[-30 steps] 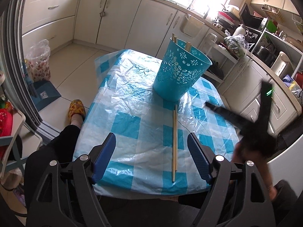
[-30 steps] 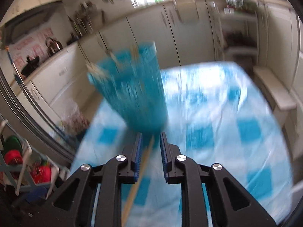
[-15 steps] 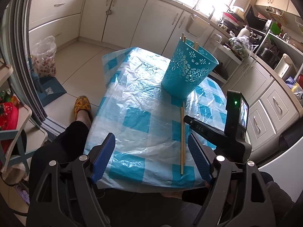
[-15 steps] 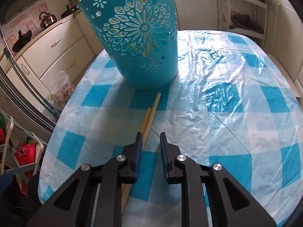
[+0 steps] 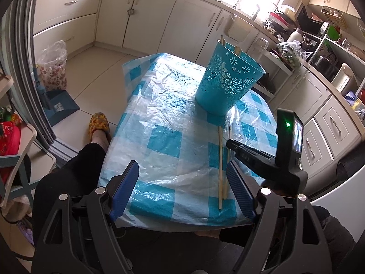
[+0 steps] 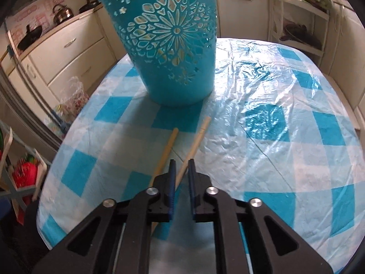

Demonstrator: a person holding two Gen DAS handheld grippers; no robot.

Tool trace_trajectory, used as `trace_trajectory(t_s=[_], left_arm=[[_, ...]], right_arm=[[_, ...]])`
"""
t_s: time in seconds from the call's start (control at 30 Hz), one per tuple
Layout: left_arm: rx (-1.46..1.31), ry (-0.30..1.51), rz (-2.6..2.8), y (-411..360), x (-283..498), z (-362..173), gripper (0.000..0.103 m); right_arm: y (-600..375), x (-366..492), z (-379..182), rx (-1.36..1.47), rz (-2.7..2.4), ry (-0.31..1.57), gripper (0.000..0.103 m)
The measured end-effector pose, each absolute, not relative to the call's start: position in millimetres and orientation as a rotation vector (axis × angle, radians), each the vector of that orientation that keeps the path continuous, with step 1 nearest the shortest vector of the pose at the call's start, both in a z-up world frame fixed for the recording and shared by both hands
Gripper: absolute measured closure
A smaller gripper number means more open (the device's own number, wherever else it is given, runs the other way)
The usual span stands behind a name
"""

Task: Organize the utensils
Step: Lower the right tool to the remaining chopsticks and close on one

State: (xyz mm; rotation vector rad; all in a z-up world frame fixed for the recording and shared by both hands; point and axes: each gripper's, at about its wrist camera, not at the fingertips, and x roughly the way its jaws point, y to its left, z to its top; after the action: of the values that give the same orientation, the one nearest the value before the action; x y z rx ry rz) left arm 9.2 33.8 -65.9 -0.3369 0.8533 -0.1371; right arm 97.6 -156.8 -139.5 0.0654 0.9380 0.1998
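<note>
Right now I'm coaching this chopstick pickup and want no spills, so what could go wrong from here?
1. The right gripper is shut on the right chopstick close beside the left chopstick; lifting may drag or roll that one.
2. Gripped away from its far end, the stick may pivot as it rises.
3. The blue basket already holds chopsticks; a tilted stick could knock its rim.

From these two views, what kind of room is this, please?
Most likely a home kitchen. Cream cabinets line the walls, a kettle stands on the counter, and a table with a blue checked cloth holds a turquoise bucket with chopsticks lying beside it.
</note>
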Motion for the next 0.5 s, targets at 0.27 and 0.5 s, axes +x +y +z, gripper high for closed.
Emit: trace_trajectory(t_s=[0.27,0.5], left_arm=[[-0.290,0.876,-0.162,25,19,-70,0.028],[-0.196,0.904,-0.192,-7,59,-77,0.028]], right_arm=[[-169,77,-135,-0.030,0.259,1.007,0.093],[-177,93,-138,0.024,0.218,0.966,0.091]])
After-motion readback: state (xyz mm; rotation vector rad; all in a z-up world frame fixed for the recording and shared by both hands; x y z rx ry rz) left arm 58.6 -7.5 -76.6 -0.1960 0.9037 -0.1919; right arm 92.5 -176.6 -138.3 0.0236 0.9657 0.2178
